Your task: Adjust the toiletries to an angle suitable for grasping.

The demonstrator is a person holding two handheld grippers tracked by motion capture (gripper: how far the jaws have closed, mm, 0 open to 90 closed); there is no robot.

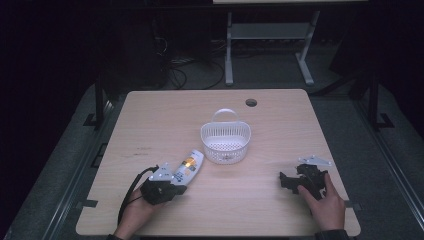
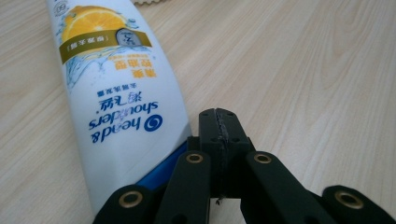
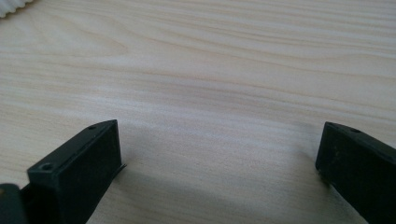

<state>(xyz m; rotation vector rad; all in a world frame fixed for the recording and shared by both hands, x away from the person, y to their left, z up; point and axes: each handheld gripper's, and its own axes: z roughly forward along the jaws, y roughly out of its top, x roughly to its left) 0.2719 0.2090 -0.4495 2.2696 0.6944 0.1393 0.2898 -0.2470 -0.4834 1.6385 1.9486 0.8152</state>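
Observation:
A white shampoo bottle [image 1: 190, 164] with an orange label and a blue cap lies flat on the wooden table [image 1: 150, 125], left of centre. In the left gripper view the bottle [image 2: 116, 102] runs along the left side of my left gripper [image 2: 219, 123], whose jaws are pressed together with nothing between them. From above, my left gripper [image 1: 176, 188] rests at the bottle's near end. My right gripper [image 1: 286, 181] rests on the table at the right; its jaws stand wide apart over bare wood [image 3: 219, 140].
A white perforated basket [image 1: 225, 140] with a handle stands at the table's middle, just beyond the bottle. A round cable hole [image 1: 251, 102] sits near the far edge. A desk frame and cables stand on the dark floor behind the table.

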